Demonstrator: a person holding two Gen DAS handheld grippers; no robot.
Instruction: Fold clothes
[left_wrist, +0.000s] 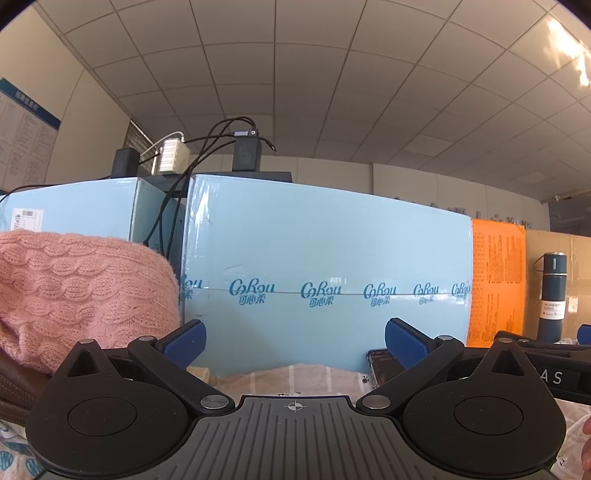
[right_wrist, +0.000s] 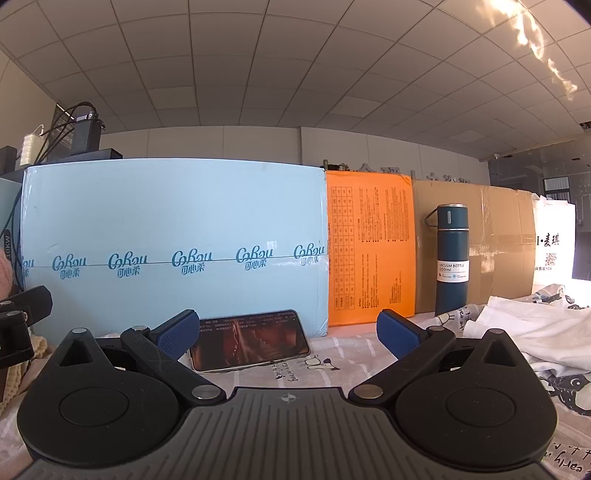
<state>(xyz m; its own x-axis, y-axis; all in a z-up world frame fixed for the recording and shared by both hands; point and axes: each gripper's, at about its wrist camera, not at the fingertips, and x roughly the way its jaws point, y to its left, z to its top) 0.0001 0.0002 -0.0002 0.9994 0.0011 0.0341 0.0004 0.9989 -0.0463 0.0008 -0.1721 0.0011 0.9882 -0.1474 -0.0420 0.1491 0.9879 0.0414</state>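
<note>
A pink cable-knit sweater (left_wrist: 74, 288) is piled at the left of the left wrist view, just left of my left gripper (left_wrist: 295, 341). That gripper is open and empty, its blue pads apart. A crumpled white garment (right_wrist: 532, 332) lies at the right of the right wrist view, to the right of my right gripper (right_wrist: 288, 332). That gripper is open and empty, held low over the printed bed sheet (right_wrist: 332, 365). A cream knit piece (right_wrist: 22, 369) shows at the far left edge.
A large light blue box (right_wrist: 173, 229) stands close ahead, with an orange box (right_wrist: 369, 243) and a cardboard box (right_wrist: 498, 236) to its right. A dark blue vacuum bottle (right_wrist: 451, 254) stands before the cardboard. A lit phone (right_wrist: 251, 339) leans on the blue box.
</note>
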